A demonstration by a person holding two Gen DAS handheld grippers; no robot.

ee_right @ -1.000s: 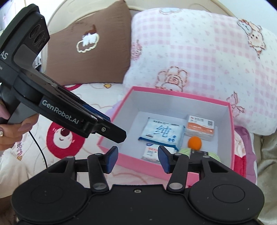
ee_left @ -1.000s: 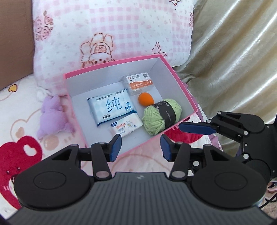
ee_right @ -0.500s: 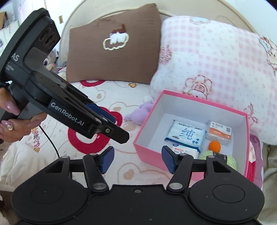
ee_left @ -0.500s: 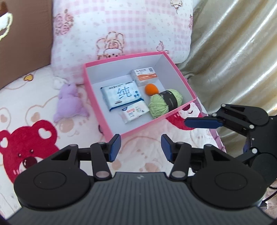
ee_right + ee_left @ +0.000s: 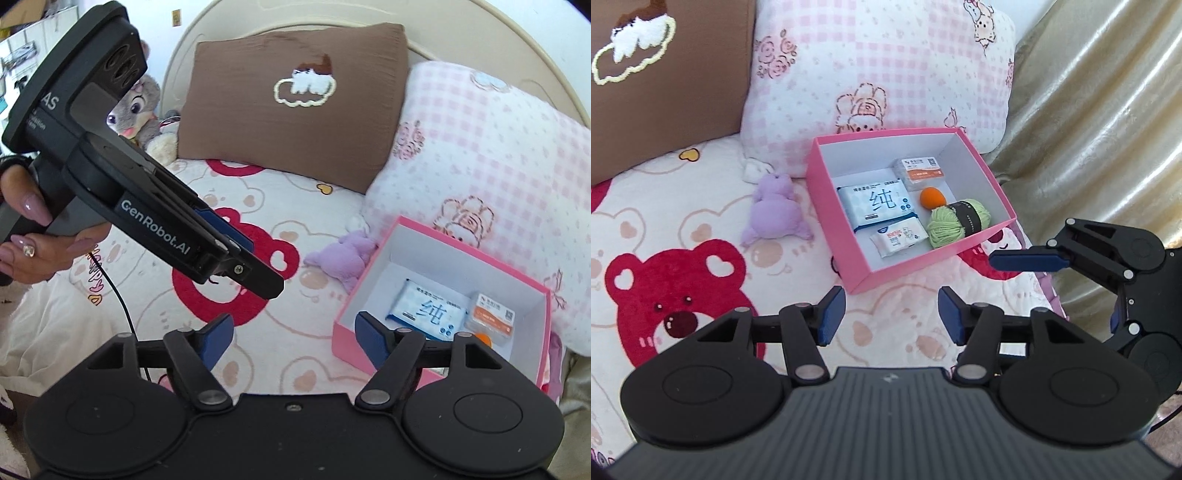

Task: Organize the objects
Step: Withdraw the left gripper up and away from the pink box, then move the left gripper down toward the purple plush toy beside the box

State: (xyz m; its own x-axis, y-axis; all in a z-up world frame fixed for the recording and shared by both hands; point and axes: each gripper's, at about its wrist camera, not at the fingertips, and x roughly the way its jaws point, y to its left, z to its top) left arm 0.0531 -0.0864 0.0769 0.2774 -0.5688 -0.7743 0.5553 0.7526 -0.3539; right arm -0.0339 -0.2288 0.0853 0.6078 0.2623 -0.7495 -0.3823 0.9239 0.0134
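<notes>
nearest, the left gripper [image 5: 892, 319] and right gripper [image 5: 293, 338] hang over the bed [image 5: 683, 206] with empty jaws opening, the right's wider. beyond them a pink box [image 5: 846, 236] near the bed's far right corner holds tissue packs, green yarn [image 5: 955, 223] and an orange ball [image 5: 932, 197]. a purple plush toy [image 5: 774, 212] lies just left of the box, below the pillows.

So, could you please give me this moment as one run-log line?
left gripper: opening, empty | right gripper: opening, empty | pink box: holds five items | purple plush toy: beside box
</notes>
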